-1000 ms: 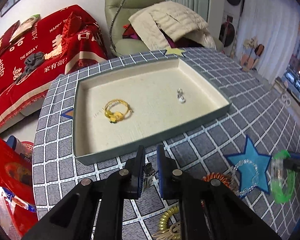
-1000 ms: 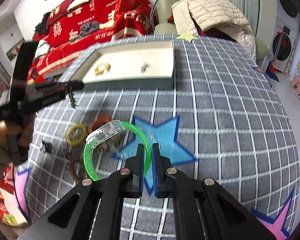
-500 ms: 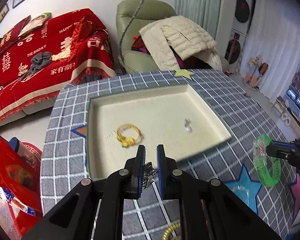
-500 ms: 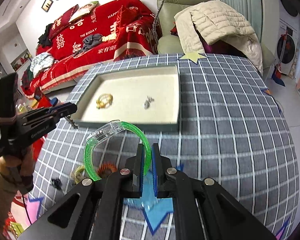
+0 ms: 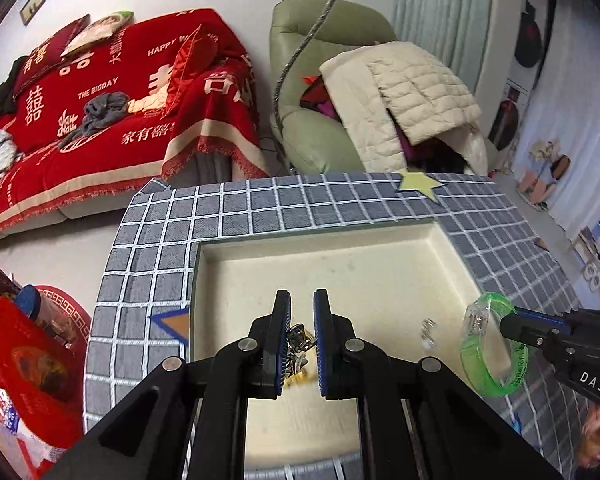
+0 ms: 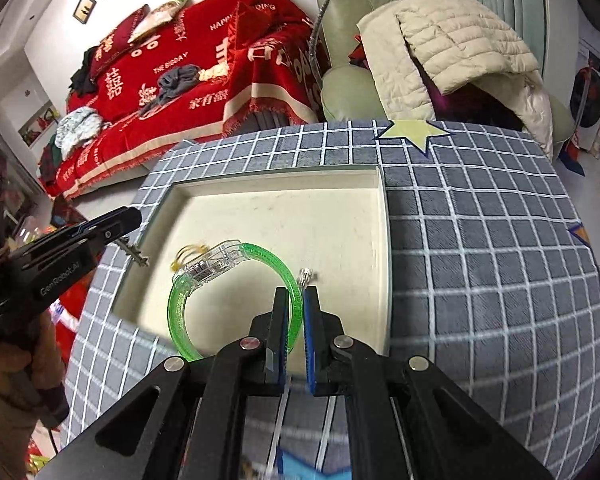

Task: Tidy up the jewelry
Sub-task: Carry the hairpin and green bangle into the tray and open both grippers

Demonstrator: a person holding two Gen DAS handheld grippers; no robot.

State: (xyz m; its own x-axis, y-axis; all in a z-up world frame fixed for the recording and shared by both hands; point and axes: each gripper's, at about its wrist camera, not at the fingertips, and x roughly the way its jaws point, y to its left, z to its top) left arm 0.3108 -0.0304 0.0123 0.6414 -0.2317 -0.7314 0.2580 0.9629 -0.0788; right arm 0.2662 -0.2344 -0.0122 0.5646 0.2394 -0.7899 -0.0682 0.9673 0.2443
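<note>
A shallow cream tray [image 5: 396, 227] [image 6: 383, 216] lies on the grey checked table. My left gripper [image 5: 301, 344] is shut on a small dark metal trinket [image 5: 297, 343] and holds it above the tray's near left part; the trinket also shows in the right wrist view [image 6: 137, 255]. My right gripper [image 6: 294, 312] is shut on a green translucent bracelet [image 6: 180, 304] with a clear clasp, held over the tray's near edge; it also shows in the left wrist view [image 5: 485, 356]. In the tray lie a yellow ring-shaped piece [image 6: 188, 254] and a small silver piece [image 5: 428, 330] [image 6: 305, 276].
A yellow star patch [image 6: 414, 133] marks the table's far edge. Beyond it stand a red-covered sofa [image 5: 112, 92] and a green armchair [image 5: 320, 96] with a beige jacket. Red packaging [image 5: 24, 364] sits left of the table, below its edge.
Both grippers moved forward over the tray with their pieces. The left now hangs above the yellow piece, and the green bracelet has come over the tray's near edge.
</note>
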